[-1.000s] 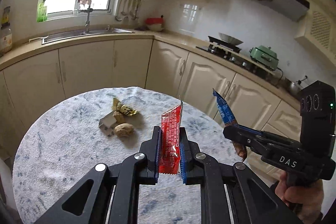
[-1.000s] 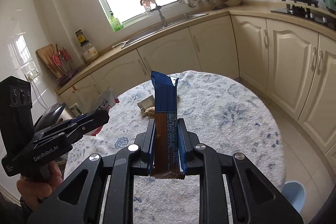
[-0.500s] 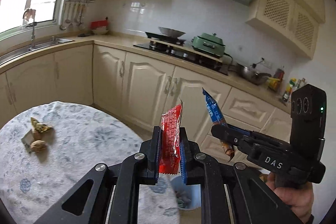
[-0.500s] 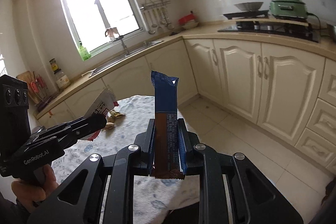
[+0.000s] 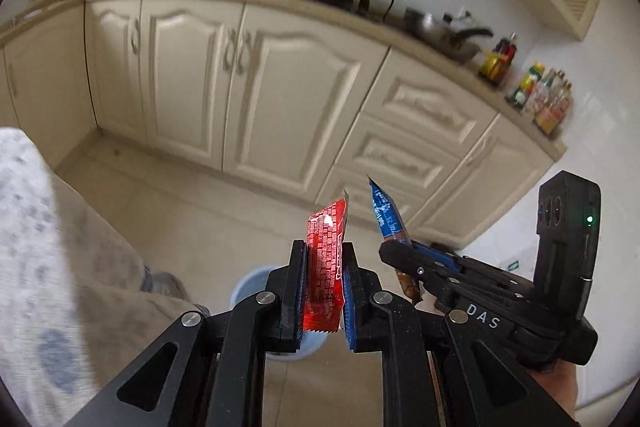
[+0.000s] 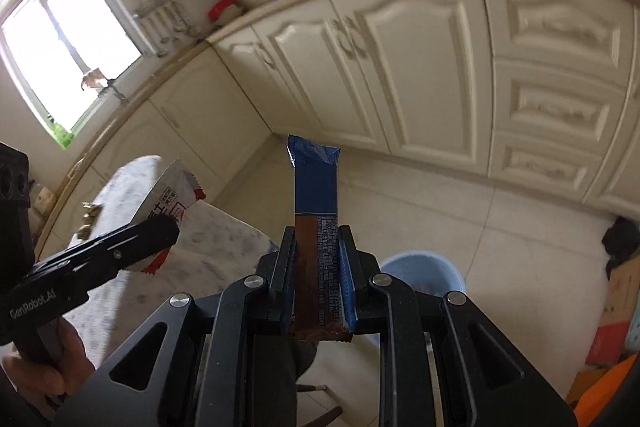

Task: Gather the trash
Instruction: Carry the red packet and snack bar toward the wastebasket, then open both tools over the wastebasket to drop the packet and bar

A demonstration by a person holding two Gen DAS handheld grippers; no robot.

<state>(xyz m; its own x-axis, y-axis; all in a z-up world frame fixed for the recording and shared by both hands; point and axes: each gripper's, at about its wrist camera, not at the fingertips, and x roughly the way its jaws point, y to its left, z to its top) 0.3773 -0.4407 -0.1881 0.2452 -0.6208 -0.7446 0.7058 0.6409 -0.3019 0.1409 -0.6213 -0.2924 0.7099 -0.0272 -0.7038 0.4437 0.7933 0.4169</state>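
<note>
My left gripper [image 5: 323, 259] is shut on a red snack wrapper [image 5: 326, 269] that stands upright between its fingers. My right gripper [image 6: 318, 247] is shut on a blue and brown bar wrapper [image 6: 316, 195], also upright. Both are held off the table, above the tiled floor. A light blue trash bin [image 6: 424, 269] stands on the floor just below and behind the fingers; in the left wrist view the trash bin [image 5: 250, 285] is partly hidden by my fingers. The right gripper [image 5: 404, 257] shows beside the left one, and the left gripper [image 6: 164, 231] shows in the right wrist view.
The round table with its mottled cloth [image 6: 200, 239] is at the left; a few scraps [image 6: 88, 215] lie on it. Cream kitchen cabinets [image 5: 248, 95] line the far side. A cardboard box and coloured things [image 6: 616, 311] sit on the floor at the right.
Both grippers have swung away from the table to the right and tipped down toward the floor, each with its wrapper. The blue bin has come into view beneath them.
</note>
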